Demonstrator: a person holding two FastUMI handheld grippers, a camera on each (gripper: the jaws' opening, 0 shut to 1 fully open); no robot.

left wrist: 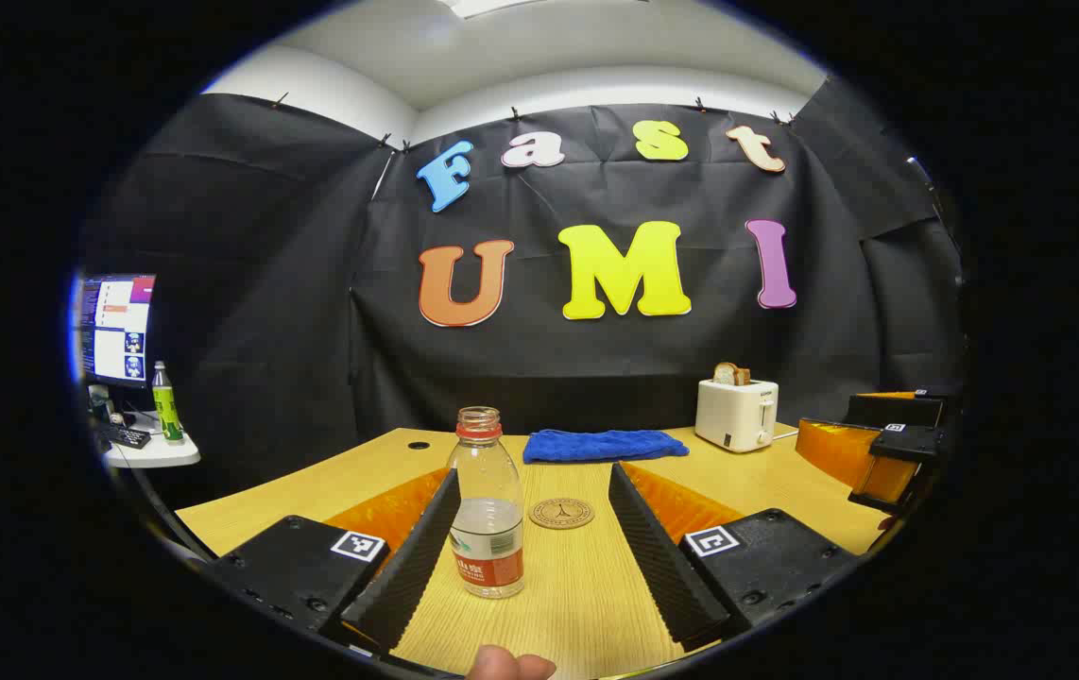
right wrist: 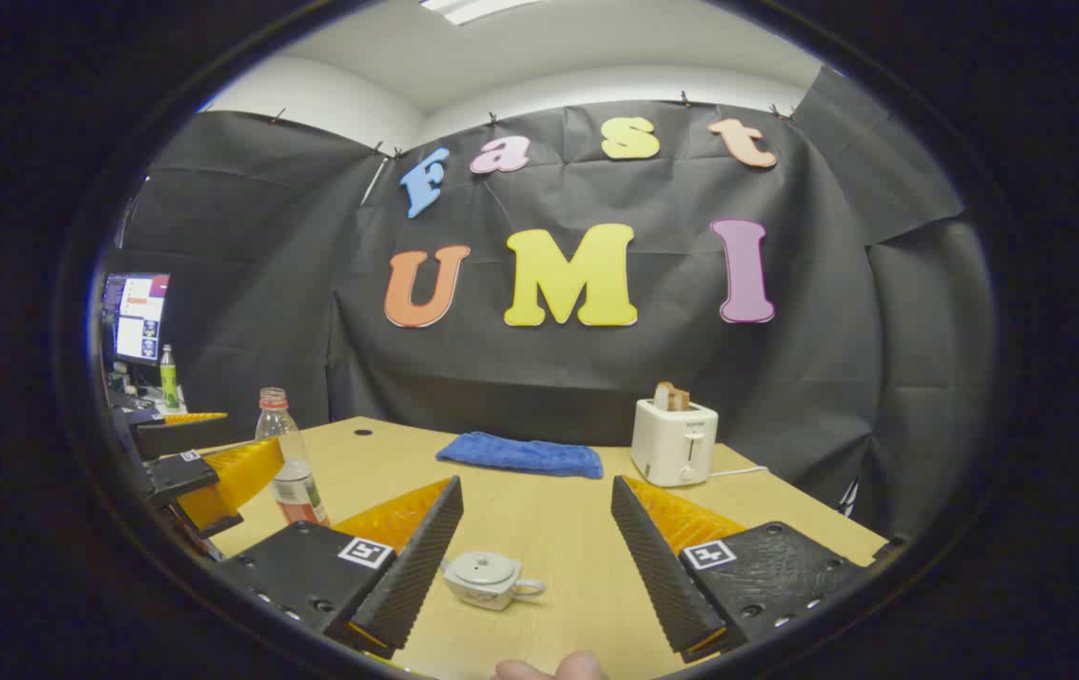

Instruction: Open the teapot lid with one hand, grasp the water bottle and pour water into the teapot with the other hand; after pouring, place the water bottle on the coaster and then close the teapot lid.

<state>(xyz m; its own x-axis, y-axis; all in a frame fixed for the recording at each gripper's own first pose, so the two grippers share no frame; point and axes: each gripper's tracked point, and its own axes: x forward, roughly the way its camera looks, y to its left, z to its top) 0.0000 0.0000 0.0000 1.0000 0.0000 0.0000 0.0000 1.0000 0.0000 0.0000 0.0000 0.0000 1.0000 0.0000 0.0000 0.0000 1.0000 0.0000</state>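
With both tongs spread, the left tongs (left wrist: 539, 557) should centre on the water bottle (left wrist: 488, 515) lower-middle, while the right tongs (right wrist: 539, 567) descend squarely on the teapot lid (right wrist: 483, 568) at bottom centre.

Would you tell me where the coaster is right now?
In the left gripper view the coaster lies flat on the table, just behind and right of the bottle, in front of the blue towel.

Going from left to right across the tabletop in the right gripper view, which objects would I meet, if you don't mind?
Water bottle → teapot → blue cloth → toaster.
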